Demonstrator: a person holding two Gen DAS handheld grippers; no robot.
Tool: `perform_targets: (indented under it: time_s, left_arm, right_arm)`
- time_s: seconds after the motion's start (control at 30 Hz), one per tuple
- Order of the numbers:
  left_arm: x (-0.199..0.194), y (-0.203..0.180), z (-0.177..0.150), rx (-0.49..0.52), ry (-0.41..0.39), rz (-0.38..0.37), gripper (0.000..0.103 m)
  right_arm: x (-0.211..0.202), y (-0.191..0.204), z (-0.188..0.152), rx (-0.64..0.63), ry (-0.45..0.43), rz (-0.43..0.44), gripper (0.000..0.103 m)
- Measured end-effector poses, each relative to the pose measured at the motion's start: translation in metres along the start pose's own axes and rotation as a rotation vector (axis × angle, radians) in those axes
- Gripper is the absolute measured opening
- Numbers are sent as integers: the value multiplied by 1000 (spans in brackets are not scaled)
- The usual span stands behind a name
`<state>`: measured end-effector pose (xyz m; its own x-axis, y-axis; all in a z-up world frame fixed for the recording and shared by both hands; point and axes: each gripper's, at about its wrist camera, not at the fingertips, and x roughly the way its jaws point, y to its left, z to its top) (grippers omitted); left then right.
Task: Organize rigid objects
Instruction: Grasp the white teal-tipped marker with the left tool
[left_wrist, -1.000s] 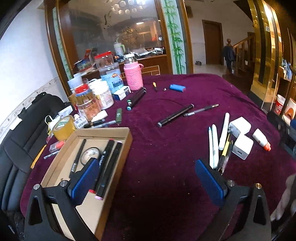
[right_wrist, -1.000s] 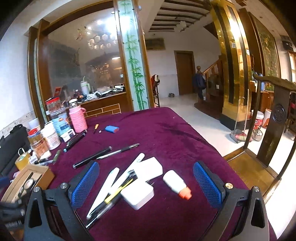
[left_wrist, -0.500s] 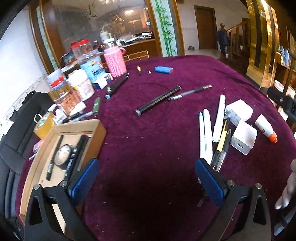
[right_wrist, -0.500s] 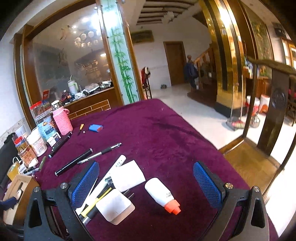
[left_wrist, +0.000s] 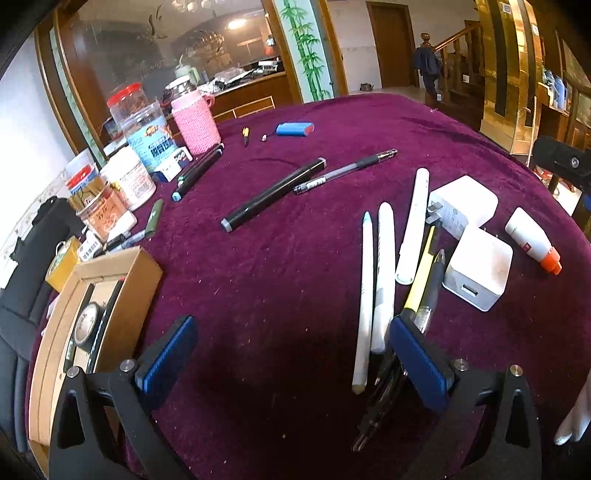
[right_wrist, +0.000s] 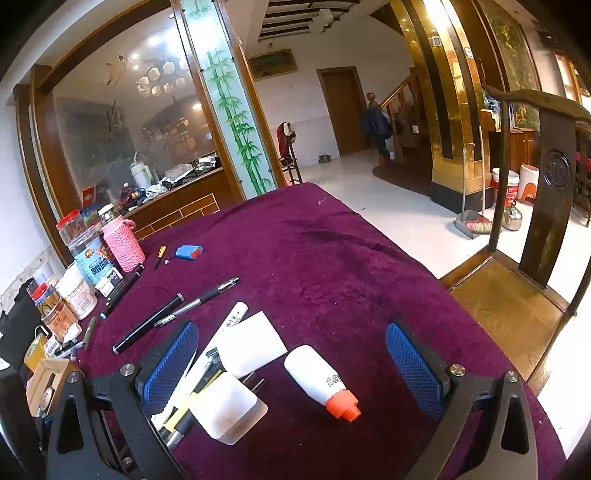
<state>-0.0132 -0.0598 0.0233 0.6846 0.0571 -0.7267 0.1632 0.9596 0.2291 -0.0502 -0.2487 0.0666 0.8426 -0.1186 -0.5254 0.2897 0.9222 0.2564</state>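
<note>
Clearly the left gripper (left_wrist: 291, 354), jaws spread and empty, should close across one white pen (left_wrist: 382, 273) at two o'clock, clear of its neighbours, for the cardboard box (left_wrist: 122, 280).

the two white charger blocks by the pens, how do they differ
The near charger looks cube-shaped and shows a USB port on its front face; the far charger looks flatter and wider, with its plug prongs pointing toward the pens. The near one lies beside the yellow pen, the far one beside the white marker. Both are white and lie on the purple cloth.
</note>
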Motion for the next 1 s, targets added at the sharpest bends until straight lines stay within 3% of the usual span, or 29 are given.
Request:
perform_targets:
  time_s: [0.2, 0.3, 0.37, 0.43, 0.53, 0.6, 0.87, 0.9, 1.0]
  left_arm:
    - [0, -8, -1, 39, -43, 8, 103]
    - [-1, -11, -1, 57, -52, -6, 94]
    - [-3, -14, -2, 78, -57, -41, 74]
    - [-5, -17, -2, 87, -55, -100, 37]
    - [-5, -22, -3, 100, -38, -167, 10]
    - [-4, -24, -5, 108, -24, -185, 0]
    - [-6, 36, 2, -93, 43, -301, 1]
    - [-4, 38, 3, -106, 50, -305, 7]
    - [3, 40, 7, -132, 56, -309, 44]
  right_arm:
    - [2, 1, 0, -1, 15, -1, 102]
    - [3, 1, 0, -1, 16, -3, 102]
    - [4, 1, -1, -1, 20, -7, 102]
    - [5, 1, -1, -1, 24, -8, 102]
    - [8, 1, -2, -6, 42, -7, 102]
    - [10, 1, -3, -10, 54, -5, 102]
    - [11, -6, -2, 24, 66, -1, 102]
    - [12, -7, -2, 30, 69, 0, 102]
    - [12, -8, -2, 38, 69, 2, 102]
